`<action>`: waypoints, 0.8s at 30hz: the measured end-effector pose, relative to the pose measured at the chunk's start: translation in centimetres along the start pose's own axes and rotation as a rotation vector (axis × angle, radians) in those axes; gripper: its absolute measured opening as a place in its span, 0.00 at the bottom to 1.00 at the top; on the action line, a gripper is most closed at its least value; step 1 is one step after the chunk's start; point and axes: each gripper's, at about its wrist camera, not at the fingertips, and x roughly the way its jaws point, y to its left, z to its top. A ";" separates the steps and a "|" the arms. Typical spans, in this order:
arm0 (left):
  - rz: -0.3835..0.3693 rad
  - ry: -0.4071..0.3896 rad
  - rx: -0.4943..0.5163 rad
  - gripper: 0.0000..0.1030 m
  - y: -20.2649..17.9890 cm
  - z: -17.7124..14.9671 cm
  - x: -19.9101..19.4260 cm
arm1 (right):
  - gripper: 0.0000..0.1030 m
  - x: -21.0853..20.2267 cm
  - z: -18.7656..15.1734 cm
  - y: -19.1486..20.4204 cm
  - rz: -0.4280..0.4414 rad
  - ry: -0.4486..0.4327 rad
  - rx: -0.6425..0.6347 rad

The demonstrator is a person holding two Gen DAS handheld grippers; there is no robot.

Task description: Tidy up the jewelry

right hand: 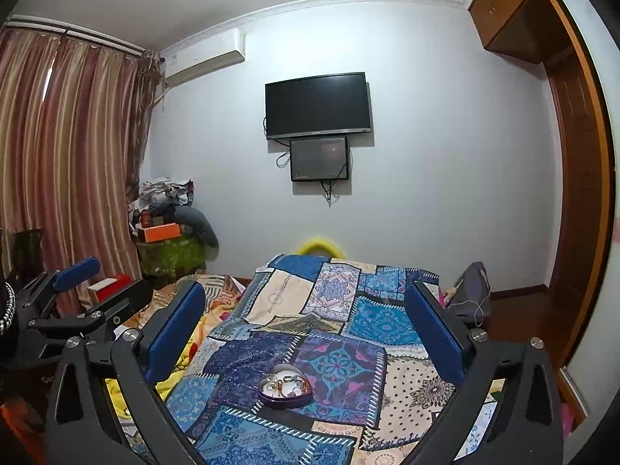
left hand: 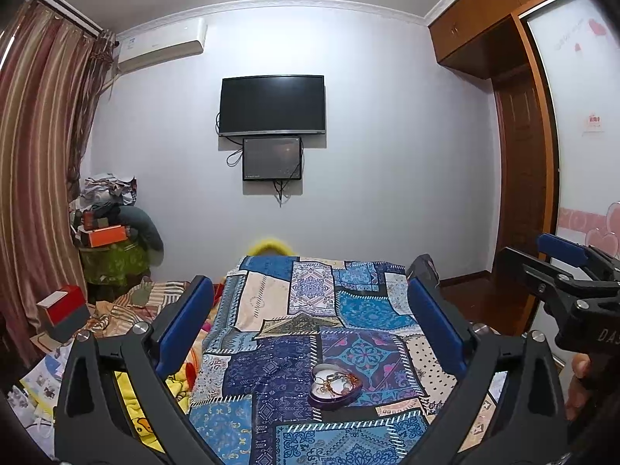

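Your small heart-shaped purple tin [left hand: 335,385] sits open on the blue patchwork bedspread [left hand: 310,310] — inside it, a tangle of gold-toned chains and rings [left hand: 341,379]. Your left gripper [left hand: 310,329] and right gripper [right hand: 306,329] both gape wide, holding nothing, the tin lying ahead between their fingers. A black wall-mounted television [right hand: 317,104] hangs beyond.

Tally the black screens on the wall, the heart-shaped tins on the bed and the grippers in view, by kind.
Black screens on the wall: 2, a large television and a smaller screen below it
Purple heart-shaped tin of jewelry: 1
Black grippers with blue pads: 2, left gripper and right gripper, both open
Total: 5
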 end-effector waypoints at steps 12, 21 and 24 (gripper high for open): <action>0.000 0.021 -0.004 0.98 0.1 -0.3 0.7 | 0.99 -0.3 0.0 0.1 -0.003 0.014 0.002; 0.000 0.033 -0.001 0.99 0.1 -0.5 1.2 | 0.99 -0.4 0.3 0.0 -0.009 0.021 0.002; -0.004 0.036 -0.007 0.99 0.2 -0.5 1.3 | 0.99 -0.3 0.3 0.0 -0.008 0.023 0.003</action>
